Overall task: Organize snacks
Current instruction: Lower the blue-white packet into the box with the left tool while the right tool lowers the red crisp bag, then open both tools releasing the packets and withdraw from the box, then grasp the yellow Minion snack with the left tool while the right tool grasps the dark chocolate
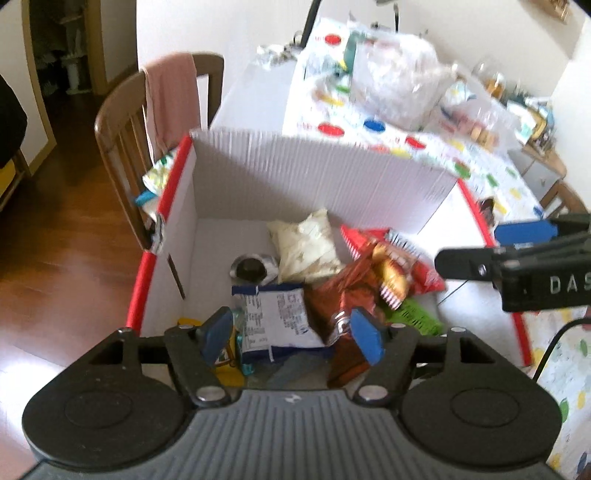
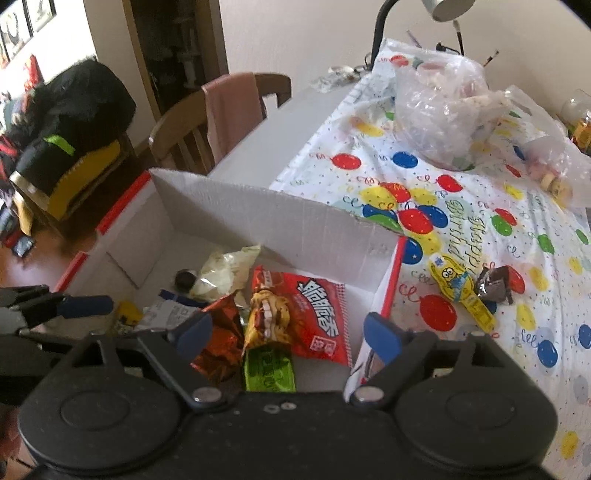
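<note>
A white cardboard box with red edges (image 1: 325, 181) (image 2: 258, 218) holds several snack packs: a cream bag (image 1: 306, 247) (image 2: 225, 271), a red bag (image 2: 314, 314) (image 1: 424, 273), a brown foil pack (image 1: 332, 295) (image 2: 218, 332), a white-and-blue pack (image 1: 277, 317) and a green pack (image 2: 269, 369). My left gripper (image 1: 291, 332) is open and empty above the box. My right gripper (image 2: 288, 332) is open and empty over the box's right side; it also shows in the left wrist view (image 1: 517, 247). On the balloon tablecloth lie a yellow snack (image 2: 461, 291) and a dark wrapped snack (image 2: 495, 284).
The balloon tablecloth (image 2: 480, 206) covers the table, with clear plastic bags (image 2: 439, 110) of goods at the back. A wooden chair (image 1: 122, 140) with a pink cloth stands left of the box. A lamp (image 2: 436, 11) stands at the table's far end.
</note>
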A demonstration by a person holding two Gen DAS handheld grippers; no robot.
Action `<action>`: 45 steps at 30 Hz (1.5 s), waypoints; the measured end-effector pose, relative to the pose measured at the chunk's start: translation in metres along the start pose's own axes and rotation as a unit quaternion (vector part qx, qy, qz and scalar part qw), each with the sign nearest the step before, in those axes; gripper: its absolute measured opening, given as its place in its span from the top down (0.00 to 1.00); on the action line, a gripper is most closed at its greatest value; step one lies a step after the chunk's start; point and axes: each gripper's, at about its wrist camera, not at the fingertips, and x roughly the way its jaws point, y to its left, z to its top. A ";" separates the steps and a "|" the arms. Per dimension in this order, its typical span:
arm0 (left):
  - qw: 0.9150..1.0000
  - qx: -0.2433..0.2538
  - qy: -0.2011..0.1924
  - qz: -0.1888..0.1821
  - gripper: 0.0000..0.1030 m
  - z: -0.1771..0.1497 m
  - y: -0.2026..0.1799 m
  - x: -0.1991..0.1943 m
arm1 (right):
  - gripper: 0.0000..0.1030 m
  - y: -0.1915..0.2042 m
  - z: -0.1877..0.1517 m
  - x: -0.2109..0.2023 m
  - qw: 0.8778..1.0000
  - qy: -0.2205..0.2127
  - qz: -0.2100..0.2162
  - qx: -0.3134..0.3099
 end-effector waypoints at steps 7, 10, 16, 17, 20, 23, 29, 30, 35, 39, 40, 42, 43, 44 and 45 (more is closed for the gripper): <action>0.998 -0.006 -0.060 -0.011 0.22 0.001 -0.016 -0.038 | 0.11 -0.014 -0.013 -0.041 0.998 -0.049 0.027 0.016; 0.997 -0.002 -0.078 -0.015 0.21 0.001 -0.028 -0.050 | 0.10 -0.020 -0.020 -0.056 0.997 -0.064 0.032 0.021; 0.994 0.014 -0.107 -0.022 0.18 -0.001 -0.058 -0.064 | 0.00 -0.044 -0.038 -0.085 0.993 -0.100 0.050 0.037; 0.994 0.015 -0.110 -0.026 0.18 -0.002 -0.062 -0.065 | 0.00 -0.048 -0.041 -0.089 0.992 -0.105 0.053 0.038; 0.992 0.019 -0.121 -0.028 0.17 -0.004 -0.082 -0.069 | 0.00 -0.065 -0.050 -0.100 0.991 -0.114 0.054 0.042; 0.991 0.026 -0.126 -0.033 0.17 -0.006 -0.102 -0.069 | 0.00 -0.082 -0.060 -0.107 0.990 -0.117 0.061 0.045; 0.991 0.025 -0.122 -0.043 0.17 -0.003 -0.144 -0.055 | 0.00 -0.121 -0.072 -0.114 0.992 -0.116 0.042 0.034; 0.992 0.023 -0.119 -0.041 0.16 -0.001 -0.150 -0.051 | 0.00 -0.129 -0.074 -0.114 0.992 -0.115 0.040 0.035; 0.994 0.008 -0.105 -0.038 0.17 0.007 -0.186 -0.027 | 0.00 -0.170 -0.079 -0.111 0.994 -0.105 0.023 0.023; 0.995 0.001 -0.094 -0.025 0.17 0.011 -0.218 -0.005 | 0.00 -0.207 -0.081 -0.103 0.995 -0.098 0.012 0.008; 0.996 -0.002 -0.090 -0.023 0.16 0.011 -0.225 0.001 | 0.00 -0.217 -0.080 -0.099 0.995 -0.097 0.010 0.005; 0.996 -0.010 -0.086 -0.016 0.16 0.012 -0.237 0.011 | 0.00 -0.234 -0.079 -0.090 0.996 -0.094 0.009 0.001; 0.996 -0.015 -0.085 -0.009 0.17 0.012 -0.243 0.016 | 0.00 -0.243 -0.078 -0.083 0.996 -0.091 0.009 -0.001; 0.996 -0.018 -0.083 -0.003 0.17 0.013 -0.248 0.020 | 0.00 -0.251 -0.076 -0.077 0.996 -0.088 0.008 -0.004; 0.996 -0.020 -0.083 0.002 0.17 0.013 -0.252 0.023 | 0.00 -0.258 -0.074 -0.070 0.996 -0.086 0.009 -0.007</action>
